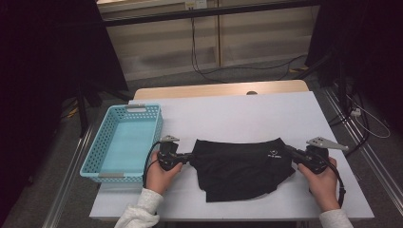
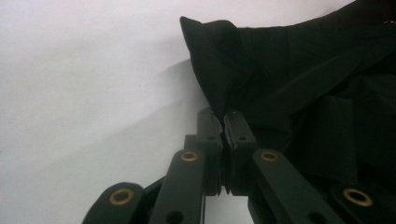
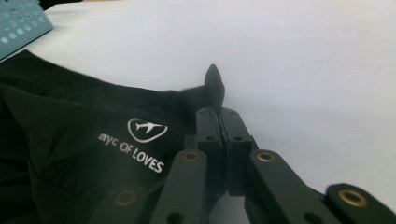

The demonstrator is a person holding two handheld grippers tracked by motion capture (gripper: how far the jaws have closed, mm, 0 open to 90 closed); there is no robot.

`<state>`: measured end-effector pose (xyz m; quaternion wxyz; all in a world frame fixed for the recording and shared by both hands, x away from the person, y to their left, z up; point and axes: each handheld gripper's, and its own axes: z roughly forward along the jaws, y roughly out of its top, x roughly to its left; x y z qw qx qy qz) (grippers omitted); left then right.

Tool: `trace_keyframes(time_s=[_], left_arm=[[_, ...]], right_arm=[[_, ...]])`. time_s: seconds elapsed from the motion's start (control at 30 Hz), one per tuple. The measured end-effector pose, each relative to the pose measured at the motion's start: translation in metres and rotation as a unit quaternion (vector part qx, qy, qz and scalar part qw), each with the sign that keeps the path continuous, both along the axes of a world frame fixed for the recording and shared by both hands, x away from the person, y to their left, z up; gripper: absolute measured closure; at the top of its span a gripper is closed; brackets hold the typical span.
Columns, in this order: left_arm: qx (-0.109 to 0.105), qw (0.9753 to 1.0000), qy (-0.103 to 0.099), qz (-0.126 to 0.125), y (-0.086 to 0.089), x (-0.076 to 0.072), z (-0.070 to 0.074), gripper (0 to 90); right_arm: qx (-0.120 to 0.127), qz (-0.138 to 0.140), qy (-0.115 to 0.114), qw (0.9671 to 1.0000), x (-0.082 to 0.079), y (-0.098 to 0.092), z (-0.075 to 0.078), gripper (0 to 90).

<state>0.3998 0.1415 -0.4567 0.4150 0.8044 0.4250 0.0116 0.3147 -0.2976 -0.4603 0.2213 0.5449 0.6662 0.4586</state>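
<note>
A black garment lies spread on the white table near the front edge. It carries a small white logo with an aeroplane and lettering. My left gripper is shut on the garment's left corner, the cloth pinched between the jaws. At the garment's right end, my right gripper is shut on the other corner, a tip of fabric poking up past its jaws. The garment stretches between the two grippers.
A light blue perforated basket stands at the table's left edge, close to my left hand. Its corner shows in the right gripper view. Beyond the table are cables on the floor and dark stands.
</note>
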Motion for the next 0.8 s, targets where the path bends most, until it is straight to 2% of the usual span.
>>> trace_keyframes(time_s=[0.03, 0.1, 0.13, 0.17, 0.23, 0.27, 0.3, 0.37, 0.43, 0.5, 0.57, 0.6, 0.77, 0.8], left_arm=[[-0.002, 1.0000, 0.004, -0.002, 0.000, 0.001, 0.000, 85.6], [-0.002, 1.0000, 0.001, 0.003, 0.000, 0.002, -0.001, 84.2], [0.001, 1.0000, -0.004, 0.008, -0.001, 0.002, -0.001, 80.1], [0.000, 0.9999, -0.007, 0.012, -0.001, 0.003, 0.000, 68.8], [0.000, 0.9998, -0.017, 0.012, -0.002, 0.004, 0.003, 68.0], [-0.004, 0.9996, -0.023, 0.016, -0.003, 0.005, 0.004, 59.1], [-0.006, 0.9993, -0.028, 0.023, -0.004, 0.007, 0.005, 59.1], [-0.014, 0.9991, -0.026, 0.030, -0.006, 0.011, 0.005, 56.7], [-0.009, 0.9990, -0.024, 0.036, -0.007, 0.014, 0.003, 52.5], [-0.001, 0.9988, -0.022, 0.043, -0.010, 0.016, -0.001, 51.4], [0.000, 0.9990, -0.013, 0.042, -0.012, 0.018, -0.006, 51.4], [-0.002, 0.9990, -0.015, 0.042, -0.013, 0.018, -0.007, 51.7], [0.001, 0.9992, -0.007, 0.039, -0.015, 0.021, -0.007, 66.4], [0.002, 0.9993, -0.006, 0.037, -0.017, 0.021, -0.007, 66.4]], right_arm=[[-0.012, 0.000, 0.000, 0.9999, 0.002, 0.005, 0.001, 88.0], [-0.017, 0.000, 0.000, 0.9998, 0.003, 0.006, 0.000, 88.0], [-0.019, 0.000, 0.003, 0.9998, 0.004, 0.007, -0.001, 88.0], [-0.022, 0.002, 0.006, 0.9997, 0.005, 0.008, -0.002, 87.9], [-0.023, 0.001, 0.005, 0.9997, 0.006, 0.008, -0.002, 87.9], [-0.023, 0.001, 0.002, 0.9997, 0.006, 0.007, -0.002, 87.9], [-0.023, 0.001, 0.002, 0.9997, 0.006, 0.007, -0.002, 87.9], [-0.025, 0.000, 0.001, 0.9997, 0.006, 0.007, -0.002, 87.9], [-0.028, 0.001, 0.000, 0.9996, 0.006, 0.007, -0.002, 87.9], [-0.029, 0.001, 0.000, 0.9996, 0.006, 0.007, -0.002, 87.9], [-0.029, 0.002, -0.001, 0.9996, 0.006, 0.007, -0.002, 87.9], [-0.028, 0.002, -0.002, 0.9996, 0.006, 0.007, -0.002, 87.9], [-0.028, 0.006, -0.003, 0.9996, 0.007, 0.007, -0.001, 87.9], [-0.028, 0.006, -0.003, 0.9996, 0.007, 0.007, -0.001, 87.9]])
